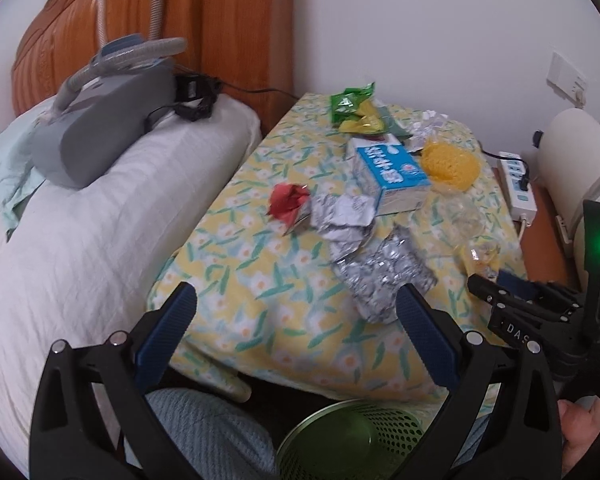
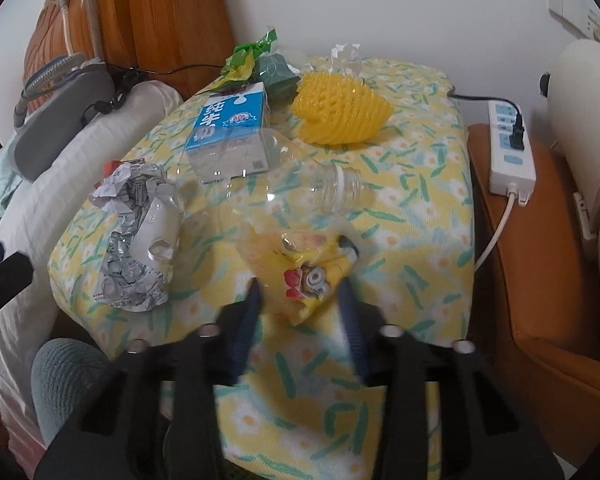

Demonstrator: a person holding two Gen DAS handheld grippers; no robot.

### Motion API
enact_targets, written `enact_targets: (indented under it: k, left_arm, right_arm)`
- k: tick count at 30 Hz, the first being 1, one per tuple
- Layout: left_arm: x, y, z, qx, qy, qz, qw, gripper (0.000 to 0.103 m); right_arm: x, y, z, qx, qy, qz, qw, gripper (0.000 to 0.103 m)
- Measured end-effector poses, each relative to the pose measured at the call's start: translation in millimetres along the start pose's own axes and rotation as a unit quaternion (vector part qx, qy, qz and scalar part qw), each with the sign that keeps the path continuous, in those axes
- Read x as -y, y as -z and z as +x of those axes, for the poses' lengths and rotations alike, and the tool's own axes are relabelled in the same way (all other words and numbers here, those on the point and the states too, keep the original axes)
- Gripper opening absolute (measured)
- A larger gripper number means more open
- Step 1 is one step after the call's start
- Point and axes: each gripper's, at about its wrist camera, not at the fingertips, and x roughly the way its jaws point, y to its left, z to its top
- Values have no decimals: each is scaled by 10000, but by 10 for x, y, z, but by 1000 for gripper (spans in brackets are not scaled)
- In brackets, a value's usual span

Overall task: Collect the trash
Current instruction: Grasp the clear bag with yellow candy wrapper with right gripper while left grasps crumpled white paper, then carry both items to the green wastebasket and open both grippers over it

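Observation:
Trash lies on a table under a yellow flowered cloth point(image 1: 260, 280): a blue milk carton point(image 1: 392, 176), a yellow foam net point(image 1: 450, 166), a red wrapper point(image 1: 288, 204), crumpled silver foil point(image 1: 384, 276), a green wrapper point(image 1: 352, 100) and a clear bottle point(image 2: 300, 188). My right gripper point(image 2: 300, 292) is narrowed around a yellow cartoon wrapper point(image 2: 312, 276) near the table's front, and its blurred pads look pressed on the wrapper's sides. My left gripper point(image 1: 296, 292) hangs open and empty over the front edge. Below it stands a green mesh bin point(image 1: 356, 436).
A white pillow point(image 1: 100, 240) carrying a grey machine with a hose point(image 1: 100, 132) lies left of the table. A white power strip point(image 2: 510, 148) rests on a brown stand to the right. A person's light-blue knee point(image 1: 208, 428) is beside the bin.

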Motion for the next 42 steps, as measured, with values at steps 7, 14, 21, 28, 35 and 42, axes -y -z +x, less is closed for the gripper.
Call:
enact_targets:
  k: [7,14,21,28,35,42]
  left_arm:
    - [219,-303,334,108,284,343,9989,93]
    - [276,-424,782,-192,315,458,9983,71]
    - [238,-413,873,-186,394,494,9978,38]
    - [215,-488,712,91,556,489,9972,28]
    - [171,-494,370,362,717,490,9956,28]
    - [99,-135,-297,462,720,653,9942,28]
  right_arm:
    - [72,90,-184,2,-67,-4,10000,19]
    - [147,128,-358,129,-82,-22,9999,19]
    - [159,119,-355,162,-178,5,9997,20]
    - [117,138,-409,231,-184,-78,9995,20]
    - [69,172,-563,293,-220,-176,9992,20]
    - [-105,491,-793,-118,-649,-752,9950,22]
